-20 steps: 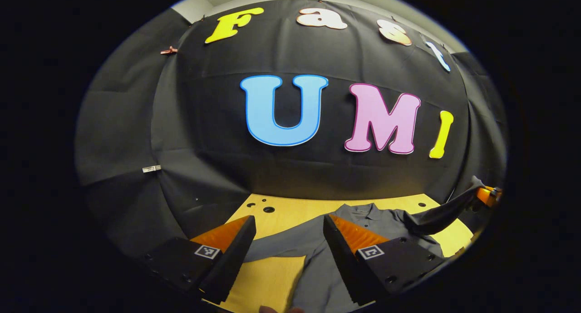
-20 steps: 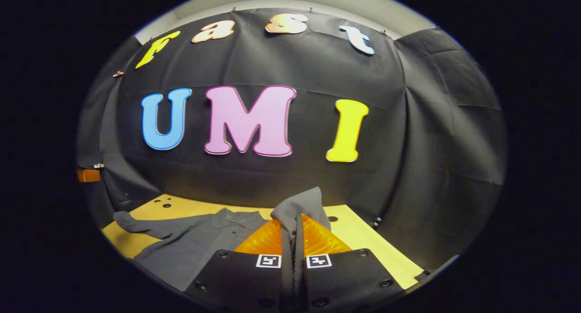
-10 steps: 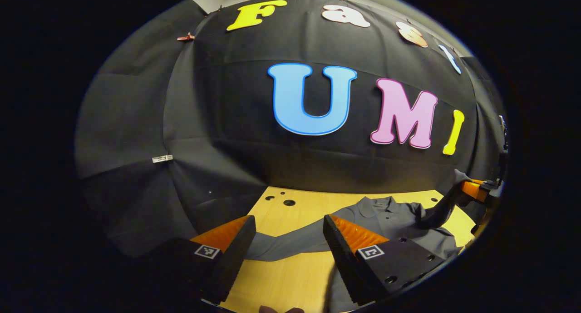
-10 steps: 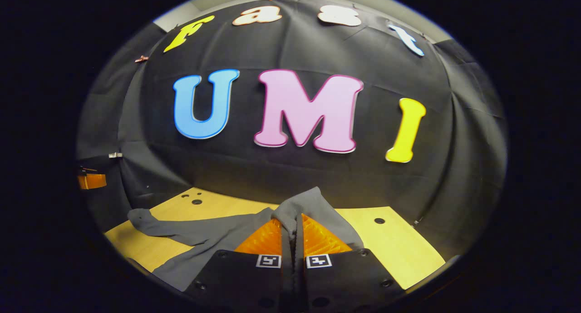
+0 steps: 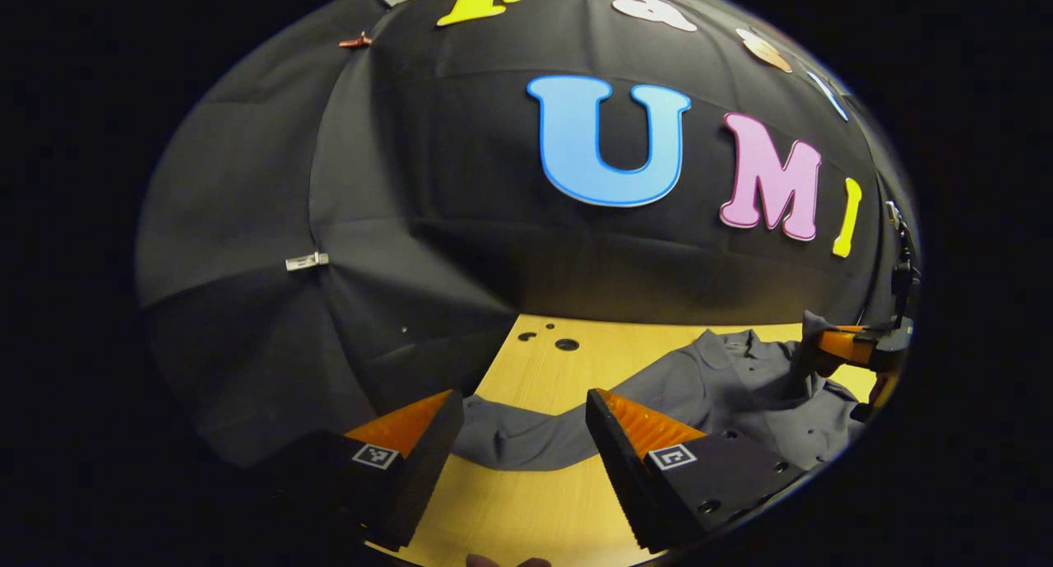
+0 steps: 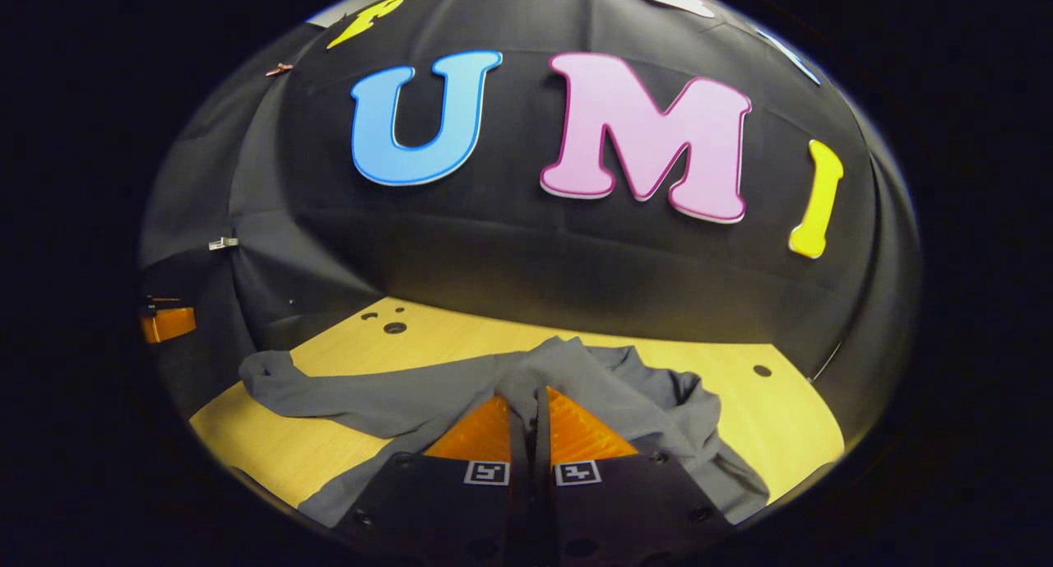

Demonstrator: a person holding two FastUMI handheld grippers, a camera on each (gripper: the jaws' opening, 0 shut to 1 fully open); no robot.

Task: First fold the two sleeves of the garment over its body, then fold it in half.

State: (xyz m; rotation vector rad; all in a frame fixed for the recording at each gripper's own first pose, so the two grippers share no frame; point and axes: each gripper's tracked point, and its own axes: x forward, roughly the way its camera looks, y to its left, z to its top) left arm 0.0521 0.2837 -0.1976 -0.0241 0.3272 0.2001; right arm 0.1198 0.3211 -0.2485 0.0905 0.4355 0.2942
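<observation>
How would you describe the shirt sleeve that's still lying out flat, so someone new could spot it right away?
Start at the pale wooden tabletop in front of the black cloth wall. A dark grey collared shirt lies on it, and the long grey sleeve stretches flat away from its body, passing between the open left gripper's fingers. Unlike the other sleeve, pinched in the right gripper, nothing holds it.

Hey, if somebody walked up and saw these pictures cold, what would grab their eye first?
Probably the grey garment sprawled on the yellow wooden table, one long sleeve trailing out sideways. Next, the right gripper, shut on a bunch of the cloth at the near edge of the right gripper view. The left gripper is open above the trailing sleeve, holding nothing.
</observation>
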